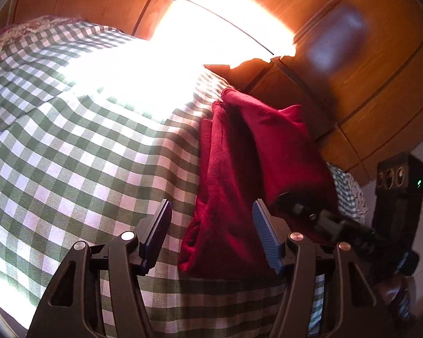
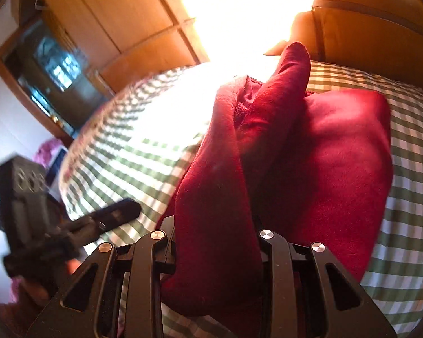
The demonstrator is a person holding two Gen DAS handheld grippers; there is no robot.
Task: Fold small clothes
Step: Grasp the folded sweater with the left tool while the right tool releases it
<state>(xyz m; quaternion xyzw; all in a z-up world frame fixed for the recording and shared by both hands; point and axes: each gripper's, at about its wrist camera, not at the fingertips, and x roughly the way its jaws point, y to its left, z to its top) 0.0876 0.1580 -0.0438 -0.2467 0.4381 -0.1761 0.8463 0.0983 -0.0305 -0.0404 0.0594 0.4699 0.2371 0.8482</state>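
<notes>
Glare blowing out a big patch of the checked bedspread (image 1: 70, 146) and the wooden headboard (image 1: 98, 5). Red garment (image 2: 217, 211) covering the right gripper (image 2: 215, 225) pads completely, so no telling the grip. Left gripper (image 2: 70, 225) smearing into blur at the right wrist view's edge.

Left gripper (image 1: 211, 225) tilted downward, jaws apart, nothing between blue pads. Right gripper (image 2: 214, 242) tilted downward, jaws clamped on fold of red garment (image 2: 217, 197), lifting it.
</notes>
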